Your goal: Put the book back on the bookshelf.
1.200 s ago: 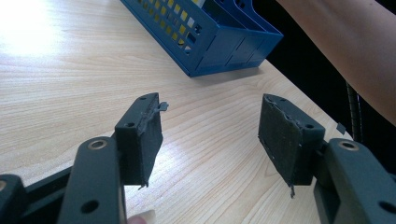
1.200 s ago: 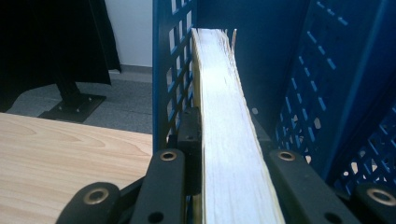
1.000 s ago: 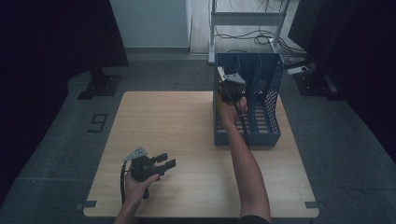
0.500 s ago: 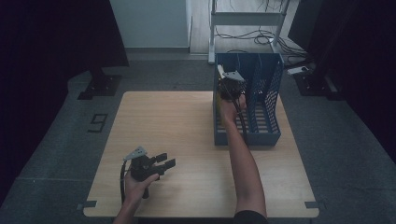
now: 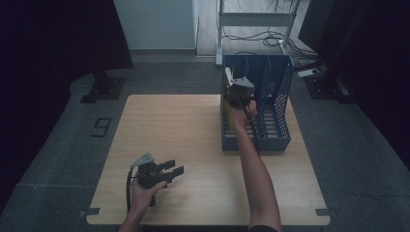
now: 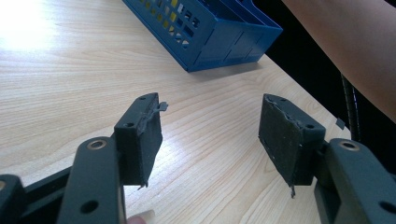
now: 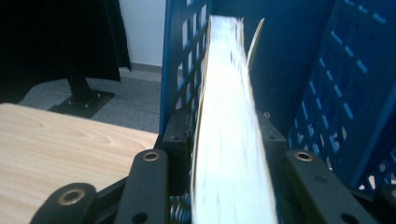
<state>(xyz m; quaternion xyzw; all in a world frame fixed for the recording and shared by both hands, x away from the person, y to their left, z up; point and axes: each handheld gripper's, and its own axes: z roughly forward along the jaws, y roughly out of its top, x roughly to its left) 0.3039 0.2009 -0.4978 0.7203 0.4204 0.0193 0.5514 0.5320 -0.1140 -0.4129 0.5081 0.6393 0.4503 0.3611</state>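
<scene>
A blue slotted file rack [image 5: 279, 126] stands at the table's right side. My right gripper [image 5: 237, 93] is inside the rack's left part, shut on a book [image 7: 228, 84] with white pages and a yellow cover, held upright on edge. The book's page edge runs between the jaws toward the rack's back wall [image 7: 280, 51]. A yellow sliver of the book [image 5: 226, 114] shows at the rack's left wall. My left gripper [image 5: 173, 170] rests low over the table's front left, open, with nothing between its pads [image 6: 140, 135]. The rack's near corner [image 6: 219, 35] lies ahead of it.
The wooden table [image 5: 174, 125] is bare between the rack and the left gripper. The person's right forearm [image 5: 254, 164] stretches from the front edge to the rack. A metal frame with cables [image 5: 256, 29] stands behind the table on grey floor.
</scene>
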